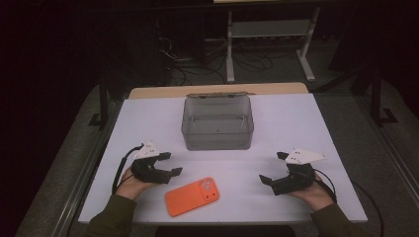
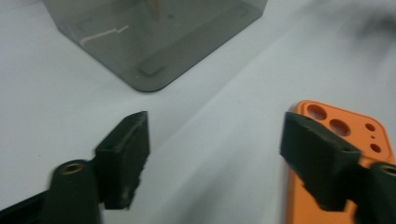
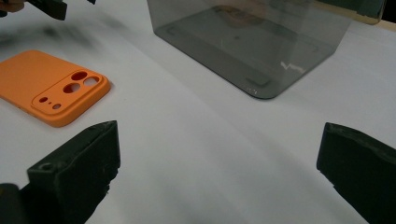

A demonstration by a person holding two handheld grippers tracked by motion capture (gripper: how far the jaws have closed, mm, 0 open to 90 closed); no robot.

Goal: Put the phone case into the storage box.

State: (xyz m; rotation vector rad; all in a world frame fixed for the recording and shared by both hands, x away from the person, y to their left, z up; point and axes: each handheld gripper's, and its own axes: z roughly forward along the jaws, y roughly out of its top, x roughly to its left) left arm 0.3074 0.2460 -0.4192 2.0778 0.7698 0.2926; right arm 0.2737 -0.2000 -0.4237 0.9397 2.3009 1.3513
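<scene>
Orange phone case [image 1: 192,196] lay nearest, flat on the white tabletop [image 1: 291,123] near the front edge, camera-cutout side up, between the two hands. Left tool [image 1: 169,163] sat just left of the case, jaws spread apart with nothing between them; in the left gripper view its right jaw stood over the case's near corner [image 2: 348,122], touching or not I could not tell. Right tool [image 1: 273,168] rested well to the right of the case, jaws wide apart and empty, bare tabletop between them. Smoky clear plastic box [image 1: 217,123] stood upright farther back at centre, lid hinged open behind, apart from both tools and the case.
</scene>
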